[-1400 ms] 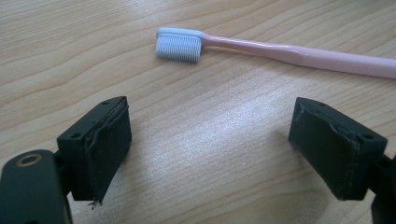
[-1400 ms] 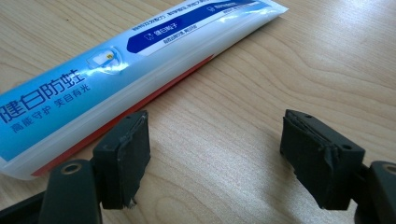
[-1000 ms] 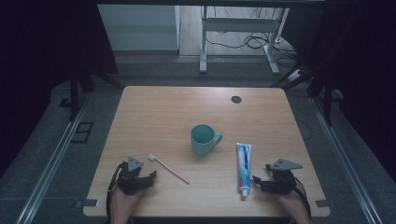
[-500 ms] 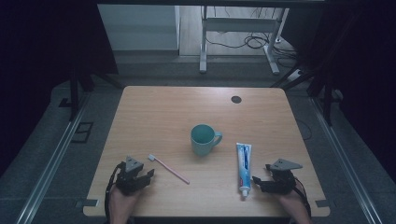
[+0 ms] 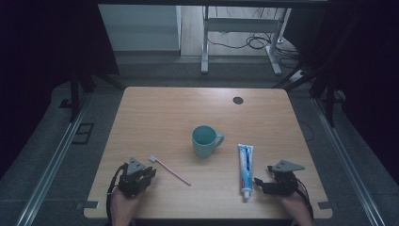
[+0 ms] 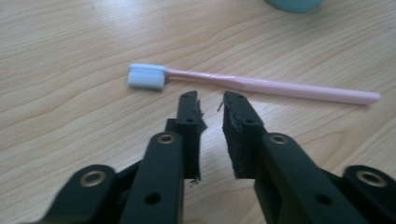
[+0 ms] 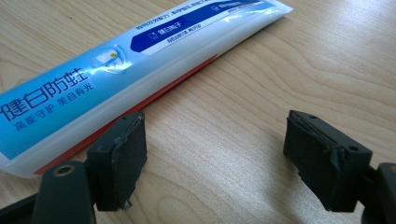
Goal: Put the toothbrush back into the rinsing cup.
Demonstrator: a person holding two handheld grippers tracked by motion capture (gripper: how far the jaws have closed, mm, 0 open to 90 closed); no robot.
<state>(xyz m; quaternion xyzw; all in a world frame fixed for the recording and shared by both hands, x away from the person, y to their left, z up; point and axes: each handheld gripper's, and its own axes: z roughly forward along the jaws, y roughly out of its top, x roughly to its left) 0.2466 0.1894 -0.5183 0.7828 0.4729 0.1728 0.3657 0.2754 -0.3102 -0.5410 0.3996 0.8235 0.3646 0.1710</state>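
Pink toothbrush lies flat on the wood-grain table, just ahead of the left gripper, whose jaws have just been closing to a narrow gap with nothing between them. Likely light, stiff, slick plastic (thin handle, low on the wood); best taken mid-handle. Right gripper stands wide apart beside the glossy, soft toothpaste tube. Teal mug sits mid-table.

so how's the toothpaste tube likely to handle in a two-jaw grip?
The toothpaste tube lies flat, so it probably won't roll. Its glossy skin may slip between pads. The body looks soft and would likely dent or sag if pinched; gripping near the cap seems safer.
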